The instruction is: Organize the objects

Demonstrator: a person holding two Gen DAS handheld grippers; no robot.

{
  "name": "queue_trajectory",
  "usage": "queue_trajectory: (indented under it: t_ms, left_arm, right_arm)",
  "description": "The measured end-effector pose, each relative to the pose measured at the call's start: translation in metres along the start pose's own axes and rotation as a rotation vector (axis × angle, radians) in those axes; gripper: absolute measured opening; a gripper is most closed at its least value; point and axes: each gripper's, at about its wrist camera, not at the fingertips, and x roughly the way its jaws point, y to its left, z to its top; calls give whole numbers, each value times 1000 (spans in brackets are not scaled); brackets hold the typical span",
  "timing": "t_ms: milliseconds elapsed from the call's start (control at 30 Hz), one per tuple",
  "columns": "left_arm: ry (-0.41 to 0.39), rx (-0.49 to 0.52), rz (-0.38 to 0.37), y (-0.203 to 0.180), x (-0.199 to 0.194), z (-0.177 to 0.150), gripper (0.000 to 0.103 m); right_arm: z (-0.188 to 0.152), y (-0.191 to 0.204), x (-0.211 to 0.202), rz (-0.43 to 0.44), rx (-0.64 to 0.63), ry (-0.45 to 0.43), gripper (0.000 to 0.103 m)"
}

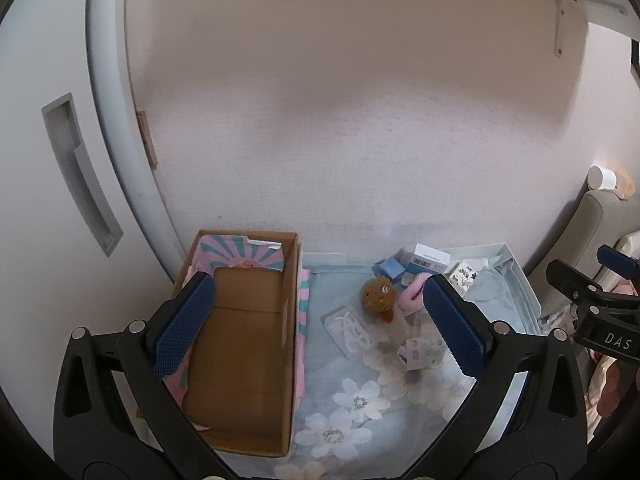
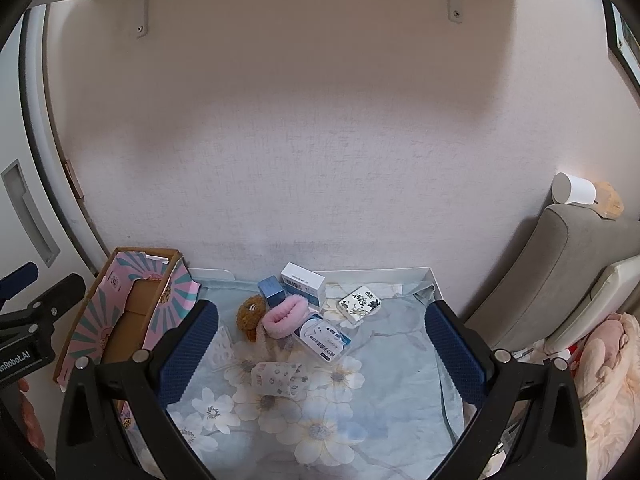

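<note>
Cardboard box (image 1: 240, 344) hugs the tray's (image 2: 434, 280) left edge, seemingly empty; both grippers' fingers (image 1: 184, 324) spread.

Right gripper (image 2: 322, 332) held wide open above the floral cloth (image 2: 360, 400)

A brown plush toy (image 2: 250, 316), pink fluffy band (image 2: 284, 316), blue-white packet (image 2: 326, 338) and small boxes (image 2: 302, 282) lay clustered near the wall; the cardboard box (image 2: 132, 320) stood at the left, beside the other gripper (image 2: 24, 312).

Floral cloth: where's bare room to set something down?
Free: near half of the floral cloth, between the patterned pouch and the tray's right rim. The cardboard box floor is bare. Crowded: far centre, around the brown plush, pink scrunchie and small boxes.
</note>
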Motion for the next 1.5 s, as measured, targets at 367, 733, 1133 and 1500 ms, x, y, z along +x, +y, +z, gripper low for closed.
queue_trajectory:
  t_ms: [367, 733, 1133, 1500]
  left_arm:
    - [7, -15, -11, 3, -1, -2, 103]
    - [26, -15, -26, -1, -1, -2, 103]
    - [84, 21, -70, -29, 14, -9, 103]
    - [237, 29, -137, -78, 66, -44, 103]
  right_arm:
    - [3, 1, -3, 7, -8, -13, 103]
    - [4, 0, -7, 14, -11, -16, 103]
    - [0, -22, 2, 13, -5, 20, 103]
    - [-7, -75, 50, 57, -48, 79, 103]
